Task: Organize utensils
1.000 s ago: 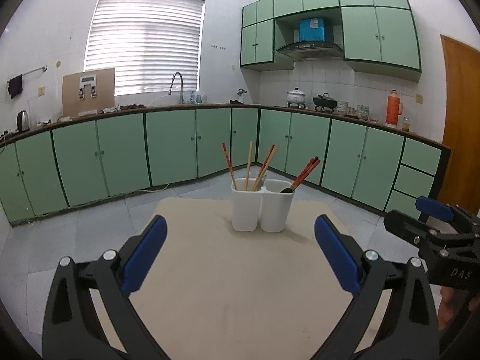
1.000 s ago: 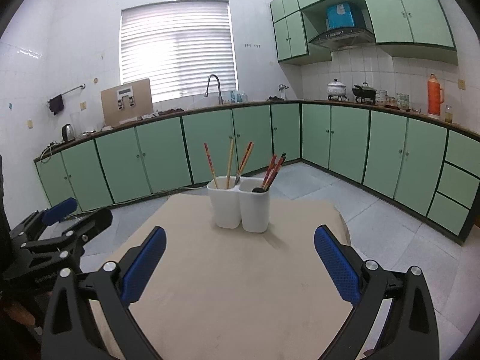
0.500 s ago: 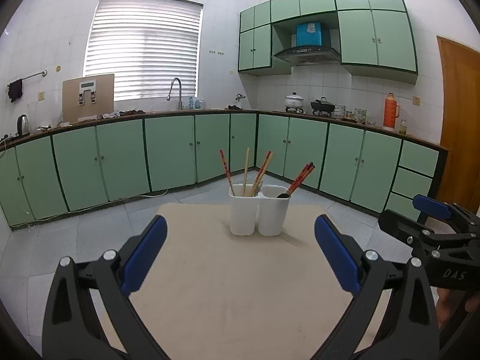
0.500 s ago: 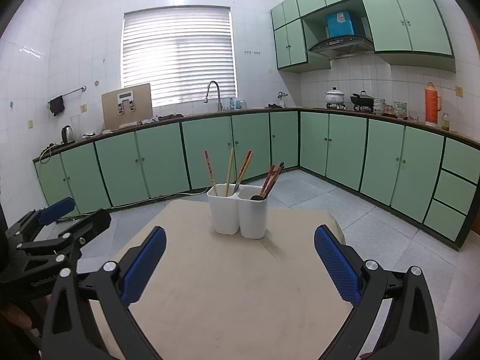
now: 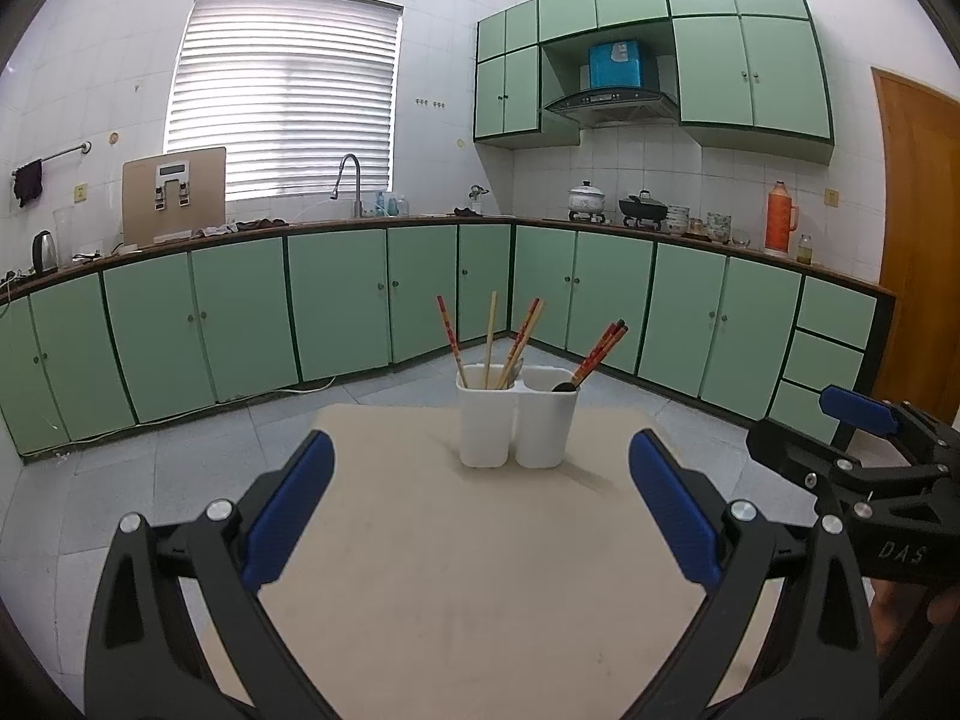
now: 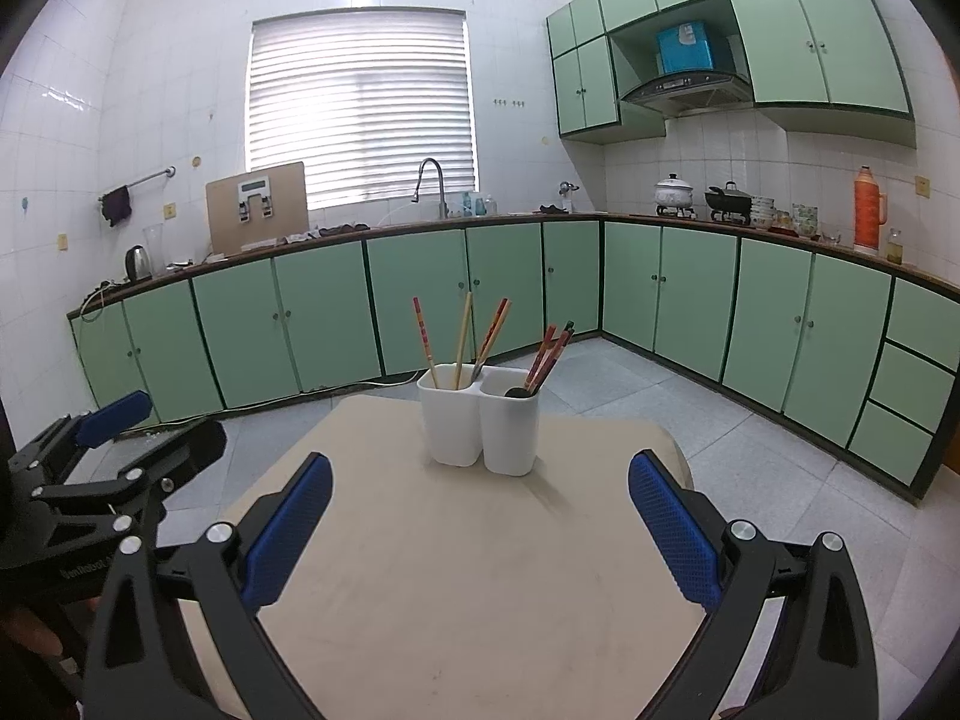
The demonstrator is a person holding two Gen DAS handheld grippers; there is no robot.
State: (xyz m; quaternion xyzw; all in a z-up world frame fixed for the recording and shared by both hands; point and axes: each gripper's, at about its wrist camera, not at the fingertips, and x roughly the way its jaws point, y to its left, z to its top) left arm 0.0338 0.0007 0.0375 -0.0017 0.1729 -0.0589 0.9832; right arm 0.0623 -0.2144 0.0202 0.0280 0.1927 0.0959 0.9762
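My left gripper: spread, empty; its view alone shows a door and "DAS" on my right gripper, likewise spread. Holder: chopsticks.

walls: white tiles | window: white blinds shut, daylight coming through | furniture: green lower cabinets along two walls under a brown counter, green upper cabinets with a hood | floor: grey tiles | door: wooden door at right

Chopsticks upright in white holder
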